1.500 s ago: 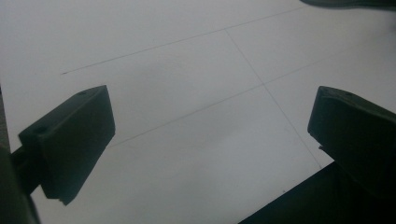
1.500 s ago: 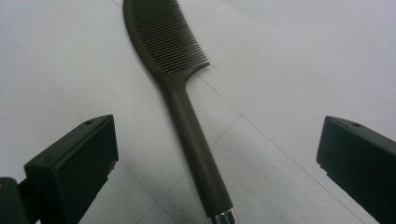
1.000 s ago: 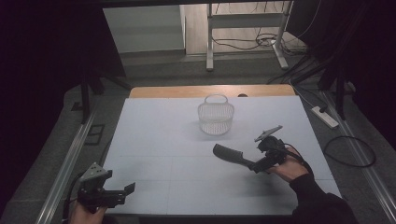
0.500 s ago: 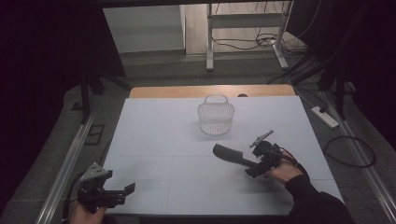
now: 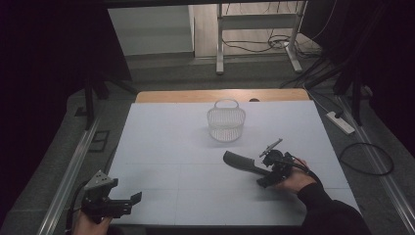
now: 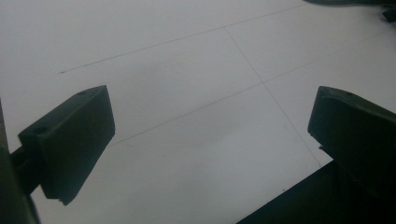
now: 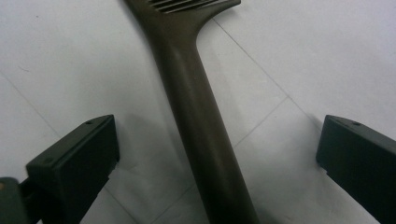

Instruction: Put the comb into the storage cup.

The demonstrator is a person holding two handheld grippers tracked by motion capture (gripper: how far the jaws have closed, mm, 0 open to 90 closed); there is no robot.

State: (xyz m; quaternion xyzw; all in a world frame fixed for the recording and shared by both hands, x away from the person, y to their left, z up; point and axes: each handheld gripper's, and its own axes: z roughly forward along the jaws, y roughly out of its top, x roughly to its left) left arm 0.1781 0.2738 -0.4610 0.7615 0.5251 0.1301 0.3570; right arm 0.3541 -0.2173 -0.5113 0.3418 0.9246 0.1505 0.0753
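Both grippers, left gripper (image 5: 128, 199) and right gripper (image 7: 217, 154), are gaping open; the right is straddling a smooth brown slotted spatula (image 7: 196, 98) handle.

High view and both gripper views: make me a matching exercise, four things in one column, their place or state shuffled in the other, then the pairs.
Things:
1. basket
2. spatula
3. left gripper
4. right gripper

Places or states:
A. open over bare white table near its front left corner
B. lying flat, handle running between two open jaws
C. upright near the far middle of the table
D. open, jaws either side of a brown handle

Pairs: 1-C, 2-B, 3-A, 4-D
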